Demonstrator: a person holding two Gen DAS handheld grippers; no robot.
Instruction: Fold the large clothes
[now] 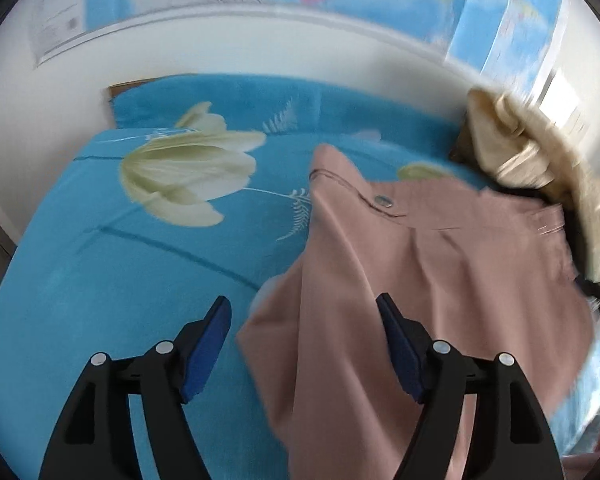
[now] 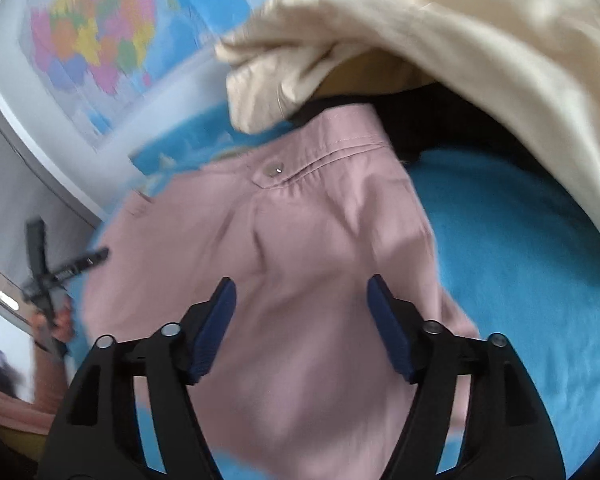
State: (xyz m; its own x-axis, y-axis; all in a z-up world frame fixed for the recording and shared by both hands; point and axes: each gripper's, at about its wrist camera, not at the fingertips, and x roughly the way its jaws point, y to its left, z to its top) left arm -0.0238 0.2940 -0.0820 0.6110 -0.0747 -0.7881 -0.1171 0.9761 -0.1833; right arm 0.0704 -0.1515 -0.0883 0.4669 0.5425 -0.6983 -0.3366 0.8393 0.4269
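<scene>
We see pink trousers [image 1: 400,264] lying spread on a bed w/ a blue floral sheet [image 1: 112,264], waistband and metal button [image 1: 381,201] toward the wall. Left gripper [image 1: 304,320] hangs over the trousers' edge, jaws apart, nothing pinched; right gripper [image 2: 300,300] hangs above the fabric's middle, jaws likewise wide, empty. Cream garment [image 2: 440,32] is heaped beside the waistband. Coloured wall map [image 2: 96,28] behind; its lettering is too blurred to read.

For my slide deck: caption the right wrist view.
Open right gripper above pink trousers on a blue bedsheet, cream garment behind.
</scene>
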